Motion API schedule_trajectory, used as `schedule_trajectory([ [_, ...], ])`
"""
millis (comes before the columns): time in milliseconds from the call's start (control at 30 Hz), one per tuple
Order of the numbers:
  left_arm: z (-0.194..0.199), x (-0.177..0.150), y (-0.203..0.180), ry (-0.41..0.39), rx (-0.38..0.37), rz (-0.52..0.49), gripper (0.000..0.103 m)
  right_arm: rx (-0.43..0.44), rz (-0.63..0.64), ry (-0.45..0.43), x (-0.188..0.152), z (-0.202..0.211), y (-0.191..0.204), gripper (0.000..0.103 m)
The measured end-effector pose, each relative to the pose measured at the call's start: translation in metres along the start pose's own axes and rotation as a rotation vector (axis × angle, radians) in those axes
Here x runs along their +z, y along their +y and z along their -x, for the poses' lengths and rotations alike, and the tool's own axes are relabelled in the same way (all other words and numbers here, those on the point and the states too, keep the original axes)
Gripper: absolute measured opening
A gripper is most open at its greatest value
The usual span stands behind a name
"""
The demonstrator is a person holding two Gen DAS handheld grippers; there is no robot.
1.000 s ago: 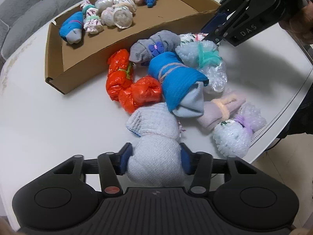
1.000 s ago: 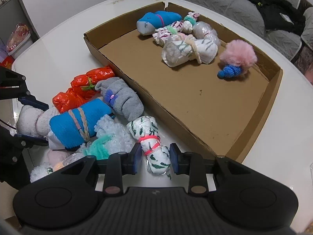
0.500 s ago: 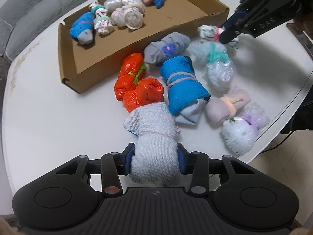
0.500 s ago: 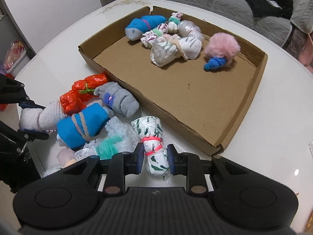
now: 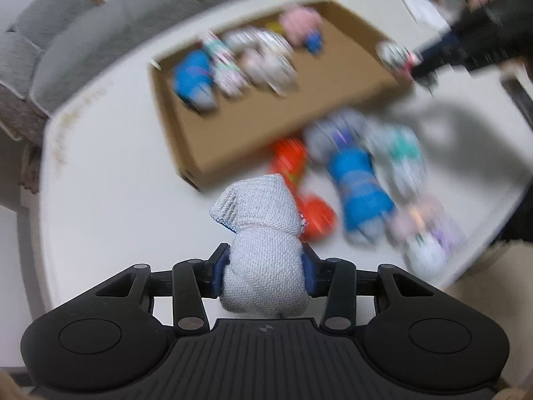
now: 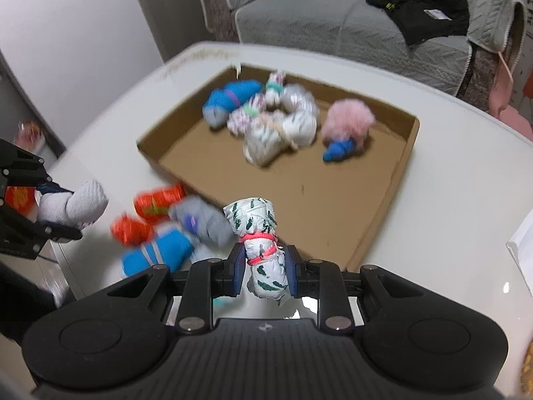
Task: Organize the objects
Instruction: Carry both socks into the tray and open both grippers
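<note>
My left gripper (image 5: 265,268) is shut on a pale grey knitted sock roll (image 5: 263,243) and holds it above the white table, near the front corner of the cardboard tray (image 5: 273,123). My right gripper (image 6: 265,270) is shut on a white sock roll with green marks and a pink band (image 6: 261,233), held above the tray's near wall (image 6: 376,230). The left gripper with its roll (image 6: 71,205) also shows at the left of the right wrist view. Several sock rolls (image 6: 266,116) lie in the tray, among them a pink fluffy one (image 6: 348,120).
Loose rolls lie on the table (image 6: 449,173) beside the tray: two orange (image 6: 156,200), one grey (image 6: 206,220), one blue (image 6: 156,253), and more in the blurred left wrist view (image 5: 406,153). A grey sofa (image 6: 333,23) stands beyond the table. The table edge runs close on the right (image 5: 493,213).
Both grippers have lifted their sock rolls off the table and risen; the views pulled back and up. The right gripper's roll now hangs over the tray's near wall.
</note>
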State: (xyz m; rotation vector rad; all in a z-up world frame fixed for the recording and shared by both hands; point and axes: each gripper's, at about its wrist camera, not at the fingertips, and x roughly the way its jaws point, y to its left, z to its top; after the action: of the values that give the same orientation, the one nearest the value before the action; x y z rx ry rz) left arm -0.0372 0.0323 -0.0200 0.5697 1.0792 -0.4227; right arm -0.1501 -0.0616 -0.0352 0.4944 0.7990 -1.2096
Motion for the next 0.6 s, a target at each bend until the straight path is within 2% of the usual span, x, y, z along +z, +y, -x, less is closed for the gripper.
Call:
schedule_trajectory([
  [100,-0.005,0.031,0.025,-0.062,0.037,0.073,0.05,0.003,0.002,-0.027,0.022,-0.002,0.006,0.023],
  [300,-0.041,0.082,0.044,-0.135,0.033,0.159,0.05,0.037,0.057,-0.047,0.071,-0.034,0.033,0.023],
  [367,-0.056,0.09,0.044,-0.136,0.018,0.181,0.051,0.039,0.069,-0.035,0.081,-0.052,0.037,0.023],
  [600,-0.096,0.095,0.042,-0.111,0.014,0.129,0.051,-0.001,0.104,0.052,0.097,-0.112,0.03,0.023],
])
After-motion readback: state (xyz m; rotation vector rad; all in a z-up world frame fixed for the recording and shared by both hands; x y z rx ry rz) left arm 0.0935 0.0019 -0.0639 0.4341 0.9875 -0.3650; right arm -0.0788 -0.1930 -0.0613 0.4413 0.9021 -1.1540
